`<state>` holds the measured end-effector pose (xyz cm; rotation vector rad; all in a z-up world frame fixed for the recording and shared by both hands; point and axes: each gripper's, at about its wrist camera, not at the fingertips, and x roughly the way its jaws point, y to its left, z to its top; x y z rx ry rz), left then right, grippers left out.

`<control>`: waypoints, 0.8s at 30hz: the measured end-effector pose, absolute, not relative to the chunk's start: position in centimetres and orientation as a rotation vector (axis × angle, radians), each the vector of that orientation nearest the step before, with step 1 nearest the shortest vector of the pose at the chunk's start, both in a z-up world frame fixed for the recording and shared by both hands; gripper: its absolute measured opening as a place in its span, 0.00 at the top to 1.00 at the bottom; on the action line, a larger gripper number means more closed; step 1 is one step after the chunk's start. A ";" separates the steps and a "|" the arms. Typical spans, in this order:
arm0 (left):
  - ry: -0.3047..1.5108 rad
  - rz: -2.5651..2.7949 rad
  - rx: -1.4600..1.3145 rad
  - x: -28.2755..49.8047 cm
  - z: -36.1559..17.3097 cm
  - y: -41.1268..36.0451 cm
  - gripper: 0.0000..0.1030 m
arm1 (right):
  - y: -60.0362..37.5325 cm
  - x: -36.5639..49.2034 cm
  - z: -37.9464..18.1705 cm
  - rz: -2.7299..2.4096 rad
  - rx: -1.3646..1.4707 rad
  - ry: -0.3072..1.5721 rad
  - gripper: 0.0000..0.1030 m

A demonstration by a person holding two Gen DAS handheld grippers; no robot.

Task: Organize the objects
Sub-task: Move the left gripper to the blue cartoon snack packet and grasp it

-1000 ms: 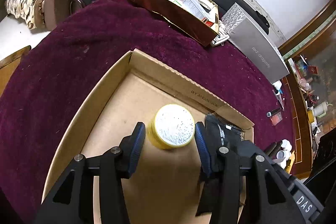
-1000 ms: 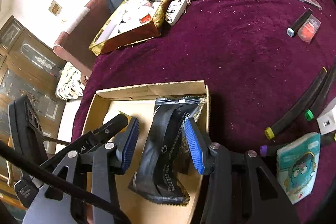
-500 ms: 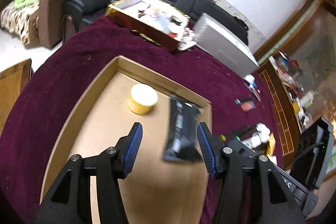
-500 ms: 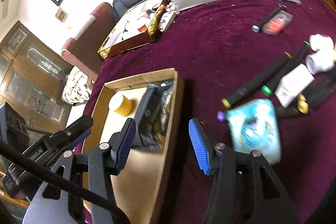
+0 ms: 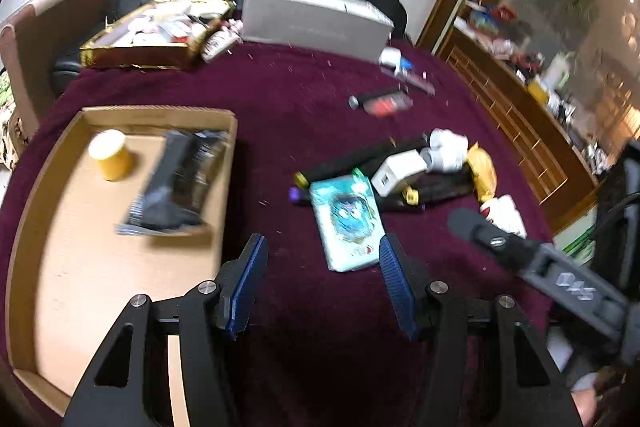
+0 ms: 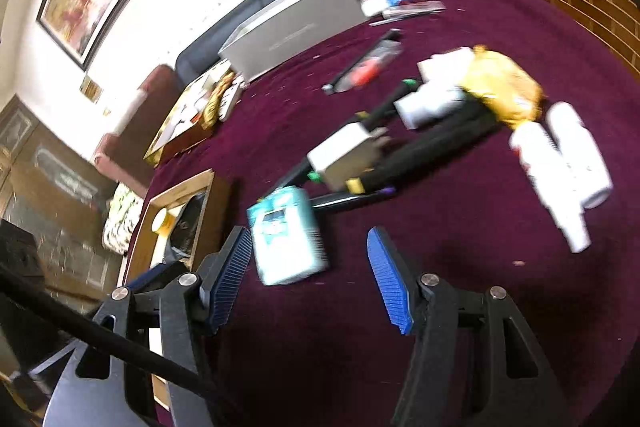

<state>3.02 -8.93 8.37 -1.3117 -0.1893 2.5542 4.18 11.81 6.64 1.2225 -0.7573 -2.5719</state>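
Since a second before, both grippers had swung off the cardboard box (image 5: 36, 195) toward the cluttered cloth, leaving the yellow jar (image 5: 110, 155) and black packet (image 5: 176, 183) inside it. Left to right: the box lay at the left; the left gripper (image 5: 322, 275) hung released, its jaws opening with nothing between them, just short of the teal tissue pack (image 5: 348, 219). The right gripper (image 6: 310, 277) was likewise empty and opening, the pack beside its left finger.

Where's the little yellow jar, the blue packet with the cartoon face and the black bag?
yellow jar (image 5: 110, 157), left wrist view, on its side wall.
blue packet (image 5: 347, 217), left wrist view, on the cartoon face.
black bag (image 5: 176, 183), left wrist view, on its middle.
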 end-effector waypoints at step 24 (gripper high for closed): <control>0.134 2.779 -1.375 -2.8 3.3 -1.1 0.48 | 19.1 4.9 3.8 -2.507 1.209 -0.939 0.42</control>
